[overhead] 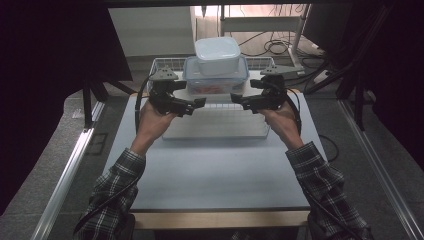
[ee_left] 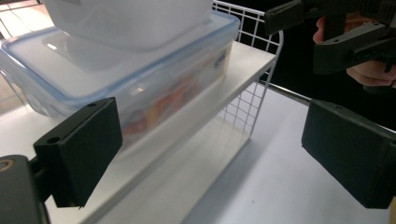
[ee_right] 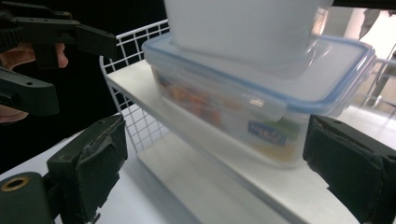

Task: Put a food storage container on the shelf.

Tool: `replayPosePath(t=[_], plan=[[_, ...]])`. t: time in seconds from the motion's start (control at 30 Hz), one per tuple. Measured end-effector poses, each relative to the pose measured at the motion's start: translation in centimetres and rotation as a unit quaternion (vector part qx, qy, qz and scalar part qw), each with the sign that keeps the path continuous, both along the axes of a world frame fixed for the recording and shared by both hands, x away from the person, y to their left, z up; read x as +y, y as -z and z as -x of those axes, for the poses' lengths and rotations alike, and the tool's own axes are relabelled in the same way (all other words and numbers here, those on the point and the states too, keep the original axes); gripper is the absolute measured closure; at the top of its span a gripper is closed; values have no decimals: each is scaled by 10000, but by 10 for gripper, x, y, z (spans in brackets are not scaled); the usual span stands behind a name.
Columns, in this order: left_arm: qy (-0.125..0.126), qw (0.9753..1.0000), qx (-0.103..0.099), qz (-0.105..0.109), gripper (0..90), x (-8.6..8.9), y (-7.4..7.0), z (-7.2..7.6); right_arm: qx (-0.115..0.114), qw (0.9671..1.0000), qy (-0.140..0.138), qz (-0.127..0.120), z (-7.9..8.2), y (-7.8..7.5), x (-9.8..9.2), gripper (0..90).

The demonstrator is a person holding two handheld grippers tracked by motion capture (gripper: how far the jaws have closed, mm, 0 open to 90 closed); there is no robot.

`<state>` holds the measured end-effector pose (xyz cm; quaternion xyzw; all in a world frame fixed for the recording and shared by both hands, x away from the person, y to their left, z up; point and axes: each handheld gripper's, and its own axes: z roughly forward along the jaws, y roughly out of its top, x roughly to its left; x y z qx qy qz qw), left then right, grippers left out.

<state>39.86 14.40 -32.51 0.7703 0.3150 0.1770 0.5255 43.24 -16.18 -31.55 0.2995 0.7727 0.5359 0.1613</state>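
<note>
Two stacked clear plastic food containers (overhead: pixel 216 70) sit on a white wire-sided shelf rack (overhead: pixel 215 125). The left gripper (overhead: pixel 192 103) and right gripper (overhead: pixel 240 101) hover beside it, jaws apart, empty.

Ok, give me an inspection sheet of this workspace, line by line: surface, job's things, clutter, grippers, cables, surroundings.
Surface: pale table, bare at the front.
Job's things: white wire shelf rack at the table's far side; on its top shelf a clear blue-rimmed container with orange contents, and a white tub stacked on its lid.
Clutter: nothing seen.
Grippers: left gripper and right gripper both open, held in front of the rack, holding nothing.
Cables: one trails from each gripper; loose cables on the floor behind.
Surroundings: dark curtains, floor rails.
</note>
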Motion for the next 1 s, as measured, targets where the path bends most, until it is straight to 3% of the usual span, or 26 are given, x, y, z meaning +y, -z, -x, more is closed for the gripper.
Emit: replayPosePath(t=[0.4,0.7,1.0], plan=[[115,9998,124,-85,51,-2,26,15,72,9998,-162,135,14,19,-2,61],[235,9991,353,24,50,-1,43,20,84,9995,-224,211,21,31,-1,59],[274,9987,414,-139,41,-2,58,29,138,9991,-306,277,28,42,-1,52]])
